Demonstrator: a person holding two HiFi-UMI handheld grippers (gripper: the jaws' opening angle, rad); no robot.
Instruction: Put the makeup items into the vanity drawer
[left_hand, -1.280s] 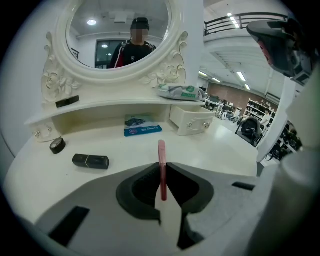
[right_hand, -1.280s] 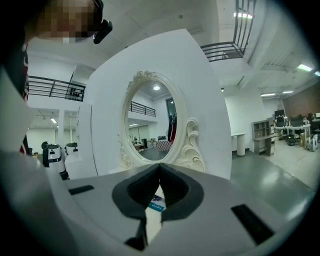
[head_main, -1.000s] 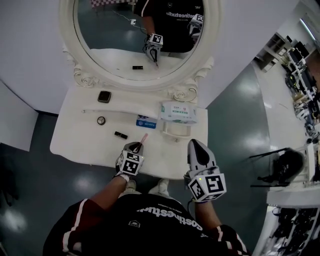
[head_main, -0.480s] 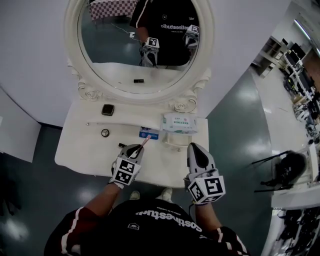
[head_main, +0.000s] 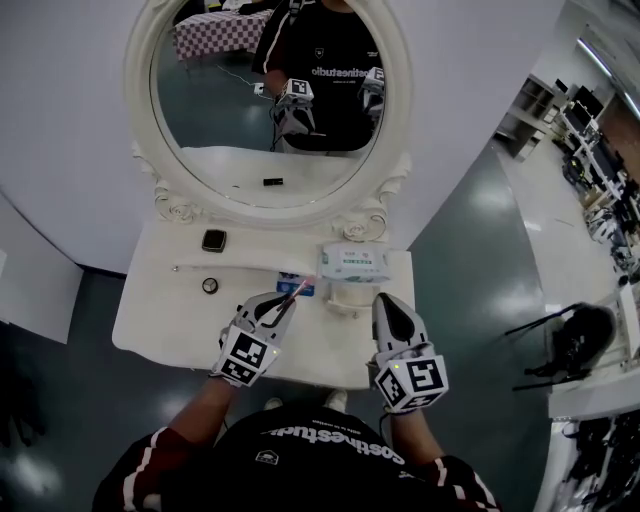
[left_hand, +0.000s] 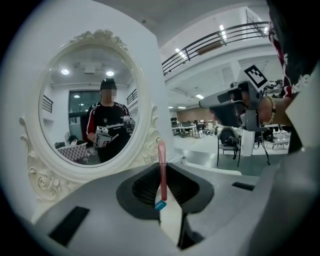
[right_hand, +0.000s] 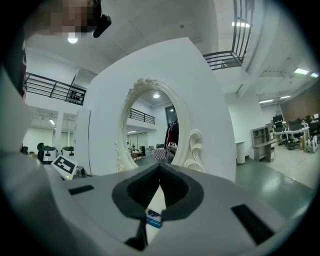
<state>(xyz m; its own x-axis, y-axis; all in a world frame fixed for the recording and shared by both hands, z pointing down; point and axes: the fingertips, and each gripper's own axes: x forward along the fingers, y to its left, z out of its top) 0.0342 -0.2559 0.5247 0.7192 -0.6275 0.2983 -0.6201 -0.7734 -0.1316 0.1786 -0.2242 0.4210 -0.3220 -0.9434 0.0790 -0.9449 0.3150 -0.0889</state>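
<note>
Left claw (head_main: 285, 303) is pinching slim pink makeup stick (left_hand: 161, 172); right claw (right_hand: 160, 167) is idling closed, empty. Probably worth opening the drawer with it.

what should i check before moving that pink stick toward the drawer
1. Grip on the stick: ok. The left gripper is shut on the pink stick, which stands upright between its jaws.
2. Stick clear of the vanity top: ok, it looks held above it.
3. Right gripper free to help: ok. Its jaws are together with nothing between them.
4. Drawer open: not ok. No open drawer shows in the head view.
5. Other items put away: not ok. The square compact, the small round item and the wipes pack lie on the top.
</note>
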